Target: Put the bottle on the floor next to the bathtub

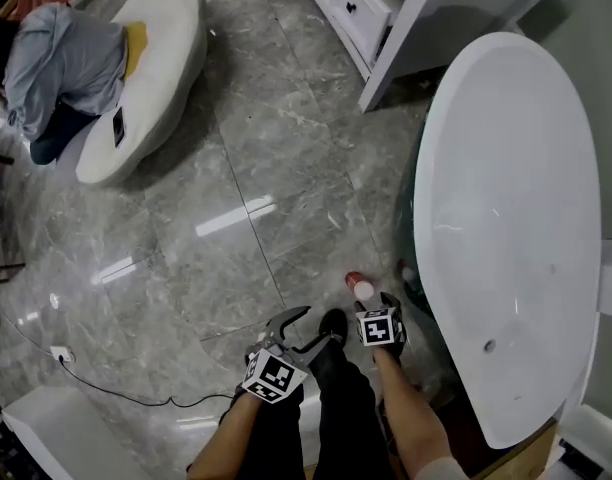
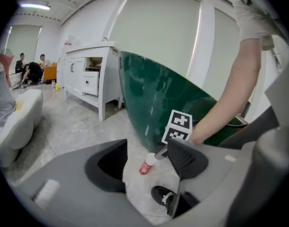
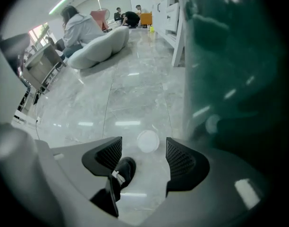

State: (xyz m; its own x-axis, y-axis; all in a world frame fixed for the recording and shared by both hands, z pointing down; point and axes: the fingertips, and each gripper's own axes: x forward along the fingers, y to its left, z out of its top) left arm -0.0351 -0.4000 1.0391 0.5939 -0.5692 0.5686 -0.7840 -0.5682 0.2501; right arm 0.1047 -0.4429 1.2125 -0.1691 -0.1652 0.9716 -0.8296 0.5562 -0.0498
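A small red bottle [image 1: 358,285] with a white cap stands on the grey marble floor, close beside the bathtub [image 1: 436,148], whose outer wall is dark green [image 2: 158,98]. My right gripper [image 1: 369,306] hovers just above it and is open. In the right gripper view the white cap [image 3: 148,141] shows end-on between the spread jaws [image 3: 143,157], touching neither pad. My left gripper [image 1: 304,330] is a little to the left, open and empty. In the left gripper view the bottle [image 2: 147,164] shows on the floor beyond its jaws.
The person's black shoe [image 1: 332,326] is planted just behind the bottle. A white vanity cabinet [image 1: 386,18] stands at the tub's far end. A white cushion [image 1: 156,68] with a seated person [image 1: 56,68] lies far left. A cable [image 1: 106,388] runs along the floor near left.
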